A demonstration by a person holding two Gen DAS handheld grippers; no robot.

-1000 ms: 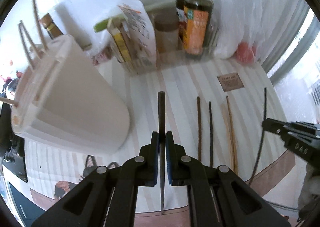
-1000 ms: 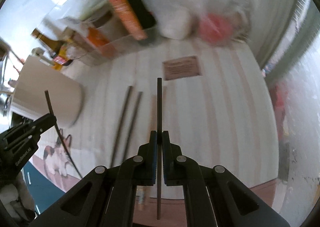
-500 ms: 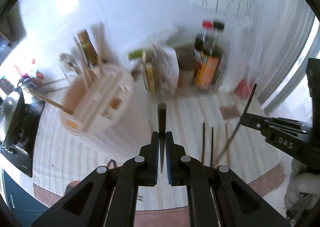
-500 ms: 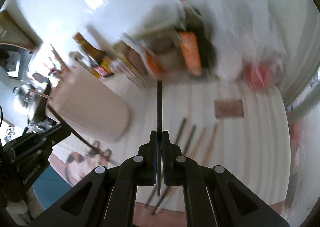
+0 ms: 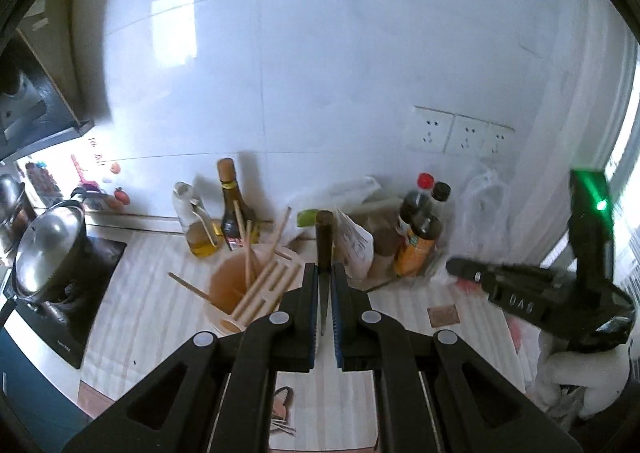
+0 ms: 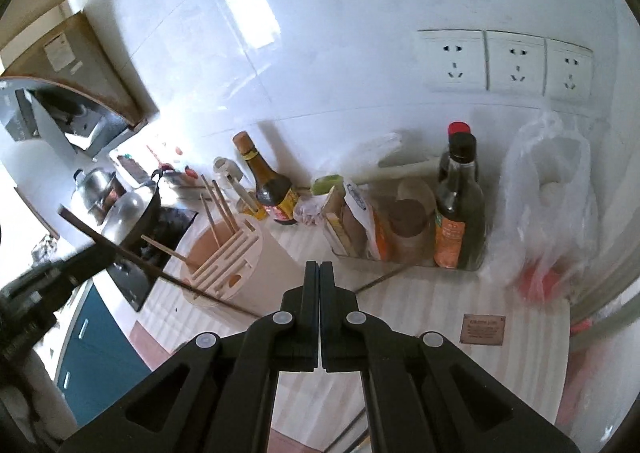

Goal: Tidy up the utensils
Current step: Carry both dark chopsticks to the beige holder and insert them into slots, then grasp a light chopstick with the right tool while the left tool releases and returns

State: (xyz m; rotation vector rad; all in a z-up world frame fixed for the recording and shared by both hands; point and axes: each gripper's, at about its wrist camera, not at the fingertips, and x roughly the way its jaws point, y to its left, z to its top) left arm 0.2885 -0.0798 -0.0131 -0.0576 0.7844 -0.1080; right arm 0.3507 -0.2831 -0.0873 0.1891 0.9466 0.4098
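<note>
My left gripper is shut on a dark chopstick that points forward, held above the counter. The pale utensil holder stands just left of it, with several wooden chopsticks in it. In the right wrist view the same dark chopstick slants across in front of the holder, held by the left gripper. My right gripper has its jaws pressed together with no chopstick visible between them. It also shows at the right of the left wrist view.
Sauce bottles, a dark bottle, packets in a clear tray and a plastic bag line the back wall. A pot sits on a black cooktop at left. Another chopstick lies on the striped mat.
Both grippers have risen and tilted up, so the wall and sockets now fill the views. The chopstick seen in the right gripper earlier no longer shows between its jaws.
</note>
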